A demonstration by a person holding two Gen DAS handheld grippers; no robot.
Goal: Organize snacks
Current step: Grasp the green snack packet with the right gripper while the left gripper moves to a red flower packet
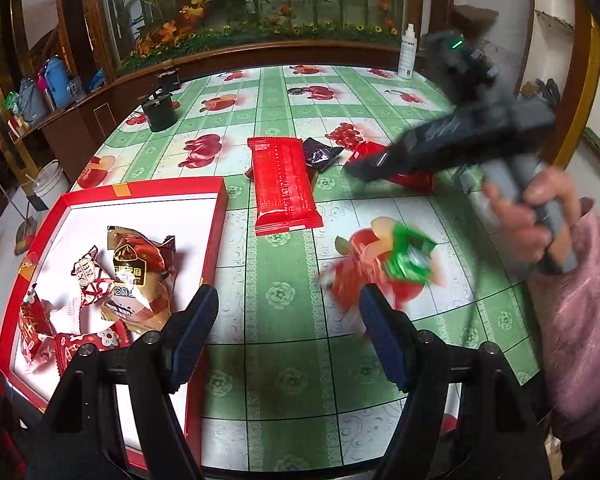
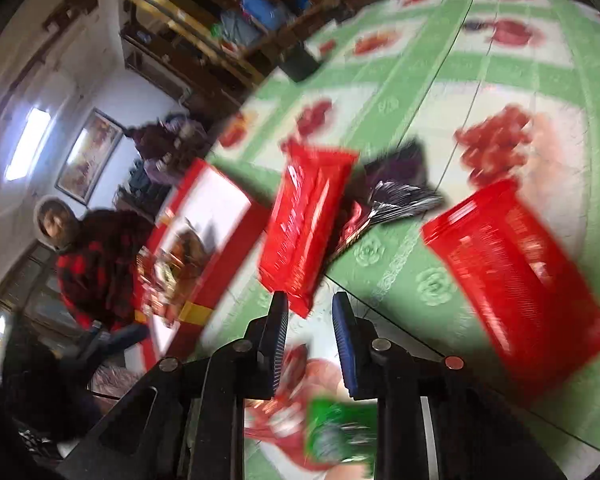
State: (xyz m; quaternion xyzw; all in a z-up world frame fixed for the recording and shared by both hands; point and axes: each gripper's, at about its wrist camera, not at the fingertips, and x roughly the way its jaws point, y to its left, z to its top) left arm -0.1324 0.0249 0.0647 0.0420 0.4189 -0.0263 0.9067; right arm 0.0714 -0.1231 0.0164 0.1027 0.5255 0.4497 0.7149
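A red box (image 1: 220,216) with a white floor sits at the table's left and holds several wrapped snacks (image 1: 136,276). My left gripper (image 1: 288,316) is open just right of the box, nothing between its fingers. A blurred green packet (image 1: 410,258) and a red-and-white packet (image 1: 346,280) lie by its right finger. Beyond lie a long red pack (image 1: 284,184), a dark purple packet (image 1: 320,154) and a second red pack (image 1: 414,180). My right gripper (image 1: 356,166) (image 2: 310,304) is shut and empty, its tip over that second red pack (image 2: 516,272). The green packet (image 2: 340,428) shows below its fingers.
A black round object (image 1: 160,112) and a spray bottle (image 1: 407,54) stand at the table's far side. A person in a red-and-black checked top (image 2: 96,264) sits beyond the box. A white bucket (image 1: 52,184) stands on the floor at the left.
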